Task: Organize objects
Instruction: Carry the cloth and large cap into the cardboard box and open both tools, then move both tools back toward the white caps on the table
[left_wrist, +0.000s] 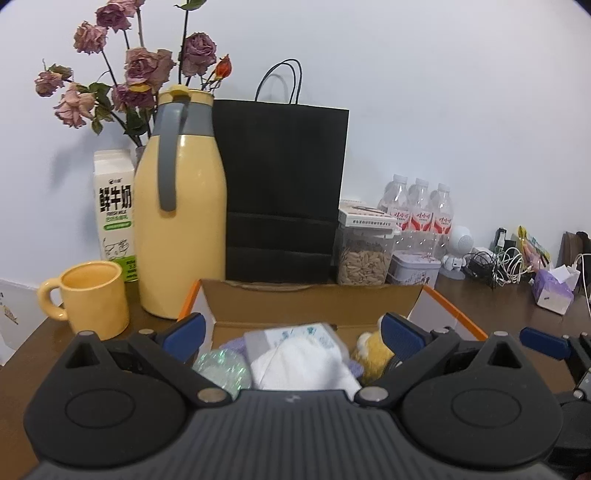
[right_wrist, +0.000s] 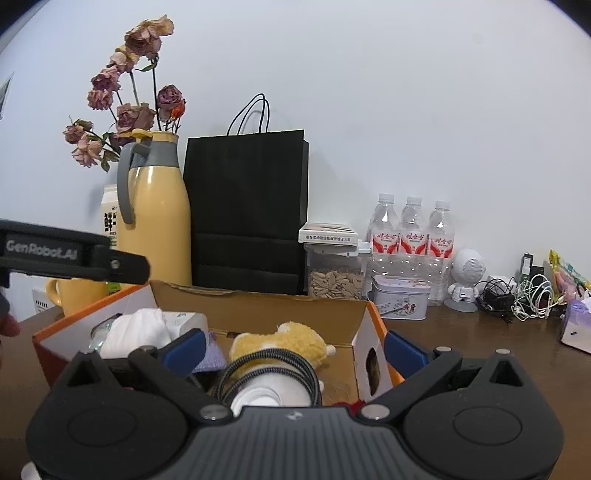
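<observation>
An open cardboard box with orange edges sits on the brown table right in front of both grippers. It holds a white cloth, a tissue pack, a glittery ball and a yellow plush toy. A coiled braided cable around a white item lies at the box's near side. My left gripper stands open over the box with nothing gripped. My right gripper is open wide, and its jaws straddle the box's right wall without touching it.
Behind the box stand a yellow jug, a yellow mug, a milk carton, dried roses, a black paper bag, a seed jar, a tin and water bottles. A small white robot figure, tangled cables and a tissue pack lie right.
</observation>
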